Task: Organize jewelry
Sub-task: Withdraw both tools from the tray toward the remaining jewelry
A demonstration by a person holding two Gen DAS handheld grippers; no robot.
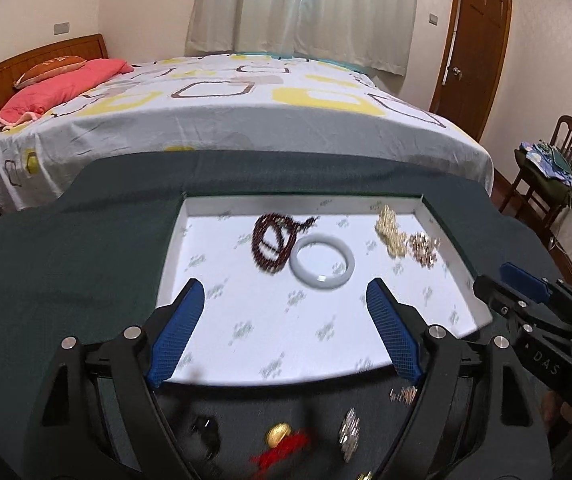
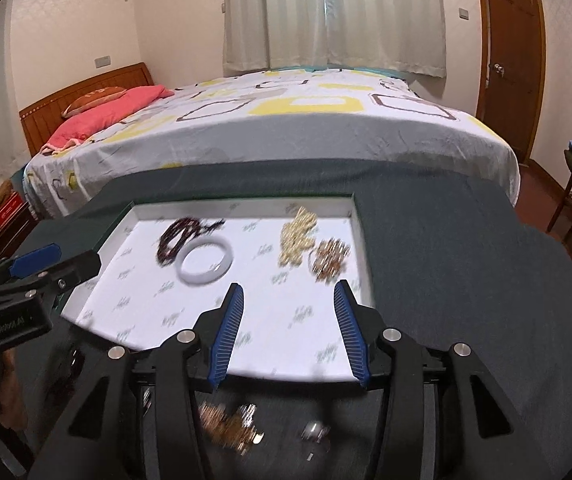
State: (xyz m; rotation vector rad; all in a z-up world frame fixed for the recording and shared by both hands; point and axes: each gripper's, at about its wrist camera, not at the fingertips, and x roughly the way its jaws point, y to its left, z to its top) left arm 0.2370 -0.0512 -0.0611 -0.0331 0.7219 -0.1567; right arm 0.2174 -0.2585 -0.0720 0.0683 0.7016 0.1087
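Observation:
A shallow white tray (image 1: pixel 189 208) (image 2: pixel 362 240) lies on a dark green cloth. Inside it sit a dark red bead string (image 1: pixel 273 240) (image 2: pixel 177 236), a pale jade bangle (image 1: pixel 322 262) (image 2: pixel 205 263), a cream bead cluster (image 1: pixel 390 228) (image 2: pixel 298 236) and a gold-brown chain pile (image 1: pixel 424 248) (image 2: pixel 330 262). My left gripper (image 1: pixel 288 294) stands open above the tray's near half, nothing between its blue fingers. My right gripper (image 2: pixel 289 296) is open too, empty, near the tray's right side. Loose pieces lie on the cloth in front of the tray: a gold and red ornament (image 1: pixel 281 440), a silver piece (image 1: pixel 350 436), gold chains (image 2: pixel 229 424).
The dark cloth (image 1: pixel 65 248) covers a table with a rounded front. Behind it stands a bed (image 1: pixel 221 112) with a patterned sheet and pink pillow. A wooden chair (image 1: pixel 558 168) piled with items is at the right, a door (image 2: pixel 510 52) beyond it.

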